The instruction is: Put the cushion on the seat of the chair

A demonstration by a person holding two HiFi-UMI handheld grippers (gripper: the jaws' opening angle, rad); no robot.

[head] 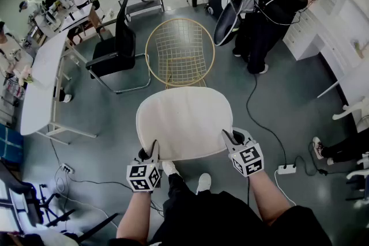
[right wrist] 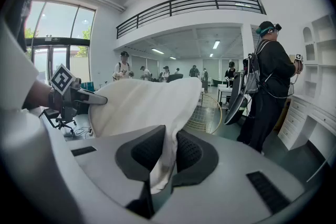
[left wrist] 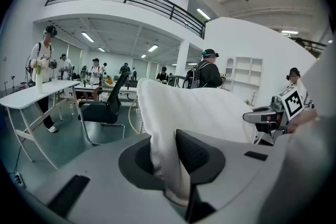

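A cream round cushion (head: 183,123) hangs in the air in front of me, held flat between both grippers. My left gripper (head: 151,154) is shut on its near left edge, and the fabric (left wrist: 167,165) is pinched between the dark pads. My right gripper (head: 229,138) is shut on the near right edge, with fabric (right wrist: 167,157) bunched between its jaws. Just beyond the cushion stands the gold wire chair (head: 180,52), its round mesh seat bare. The chair's gold rim (right wrist: 210,113) shows past the cushion in the right gripper view.
A black office chair (head: 115,46) stands left of the wire chair, beside a long white table (head: 43,80). A person in black (head: 268,6) stands at the right near white shelving (head: 323,14). A power strip and cable (head: 286,169) lie on the floor at right.
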